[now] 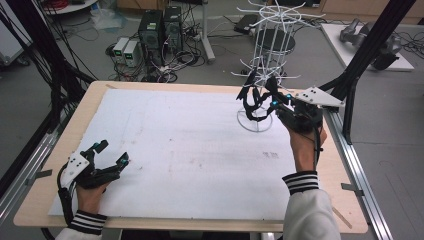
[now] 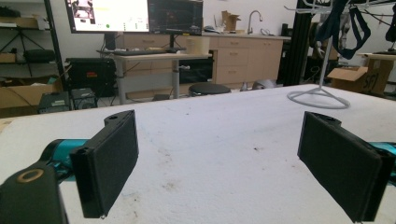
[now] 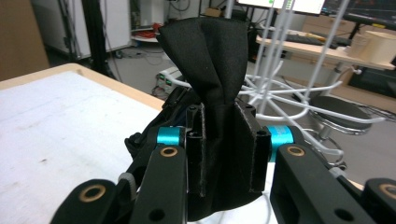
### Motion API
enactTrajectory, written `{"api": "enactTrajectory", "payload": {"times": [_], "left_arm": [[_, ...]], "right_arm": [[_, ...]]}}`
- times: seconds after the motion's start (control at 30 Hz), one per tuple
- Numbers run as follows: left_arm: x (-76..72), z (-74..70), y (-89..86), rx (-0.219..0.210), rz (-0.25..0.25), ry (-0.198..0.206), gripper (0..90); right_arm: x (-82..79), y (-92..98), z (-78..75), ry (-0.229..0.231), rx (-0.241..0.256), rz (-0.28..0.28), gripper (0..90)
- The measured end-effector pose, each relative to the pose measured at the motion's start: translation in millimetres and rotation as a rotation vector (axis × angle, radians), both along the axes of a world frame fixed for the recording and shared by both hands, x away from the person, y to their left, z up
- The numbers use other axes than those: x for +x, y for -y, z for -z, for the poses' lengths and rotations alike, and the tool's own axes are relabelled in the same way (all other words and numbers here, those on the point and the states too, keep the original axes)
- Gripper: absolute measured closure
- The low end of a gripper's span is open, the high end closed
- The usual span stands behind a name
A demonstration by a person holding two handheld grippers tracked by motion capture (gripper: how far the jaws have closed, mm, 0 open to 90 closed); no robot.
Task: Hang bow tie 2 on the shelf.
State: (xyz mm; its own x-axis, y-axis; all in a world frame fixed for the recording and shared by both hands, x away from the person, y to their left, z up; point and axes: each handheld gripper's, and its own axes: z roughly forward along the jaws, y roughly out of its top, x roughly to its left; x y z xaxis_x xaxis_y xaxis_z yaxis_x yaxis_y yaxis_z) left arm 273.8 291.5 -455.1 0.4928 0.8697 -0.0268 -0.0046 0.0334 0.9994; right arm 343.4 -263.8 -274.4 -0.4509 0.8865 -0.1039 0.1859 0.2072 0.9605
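Observation:
My right gripper (image 1: 267, 100) is at the table's back right, shut on a black cloth piece (image 1: 254, 104) beside the white wire rack (image 1: 274, 35). In the right gripper view the black cloth (image 3: 212, 60) is pinched between the jaws of my right gripper (image 3: 226, 149) and fans out above them, with the rack's white wires (image 3: 285, 88) just behind. My left gripper (image 1: 112, 153) rests low at the front left of the white table cover (image 1: 190, 150), open and holding nothing. In the left gripper view my left gripper (image 2: 229, 158) frames bare cover, and dark straps (image 2: 348, 28) hang on the rack farther off.
The rack's ring base (image 1: 255, 122) stands on the cover near the back right edge. A black frame post (image 1: 367, 50) rises past the table's right rail. Computer towers (image 1: 160, 30) and a black stool (image 1: 275, 40) are on the floor behind the table.

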Motion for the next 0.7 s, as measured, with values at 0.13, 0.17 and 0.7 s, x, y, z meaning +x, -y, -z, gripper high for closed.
{"api": "enactTrajectory", "payload": {"times": [0.13,0.17,0.7], "left_arm": [[0.0,-0.1,-0.1,0.001,-0.001,0.002,12.8],[0.0,-0.1,-0.2,0.001,0.0,0.001,12.8],[0.0,-0.1,-0.1,0.0,-0.001,0.002,12.8]], "right_arm": [[4.9,2.6,0.2,-0.011,-0.002,0.013,75.1],[5.8,2.6,0.0,-0.014,0.003,0.016,75.1],[25.3,-0.9,-2.8,-0.012,-0.007,0.043,75.0]]}}
